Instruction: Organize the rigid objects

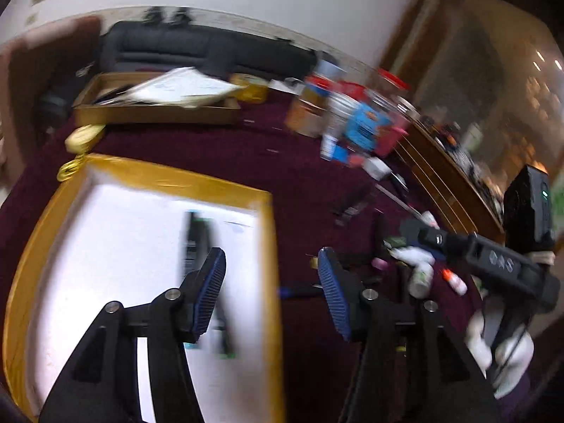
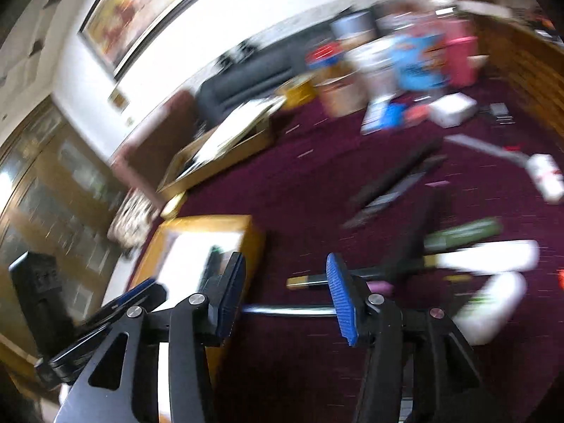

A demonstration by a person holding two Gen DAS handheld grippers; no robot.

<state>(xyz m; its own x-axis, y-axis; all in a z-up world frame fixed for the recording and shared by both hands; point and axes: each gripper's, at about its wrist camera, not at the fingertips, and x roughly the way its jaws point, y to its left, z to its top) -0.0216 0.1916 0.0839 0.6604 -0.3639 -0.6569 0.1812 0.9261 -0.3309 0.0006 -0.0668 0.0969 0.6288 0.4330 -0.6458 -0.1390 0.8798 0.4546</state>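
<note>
Two grippers, left (image 1: 271, 275) and right (image 2: 285, 289), fingers apart and empty, poised above a maroon bench (image 1: 299, 176): a dark remote already inside the gold-rimmed box (image 1: 158, 176), pens (image 2: 306, 280) and bottles (image 2: 493, 303) scattered beside, presumably awaiting sorting.

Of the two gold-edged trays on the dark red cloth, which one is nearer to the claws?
The gold-edged tray with the white bottom, just under the left claw. The other tray, filled with white papers, lies farther away by the black sofa.

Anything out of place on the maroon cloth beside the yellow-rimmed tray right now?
Yes. Pens, a green marker and small white bottles lie scattered at odd angles on the maroon cloth, outside the yellow-rimmed tray. Blur hides finer detail.
</note>
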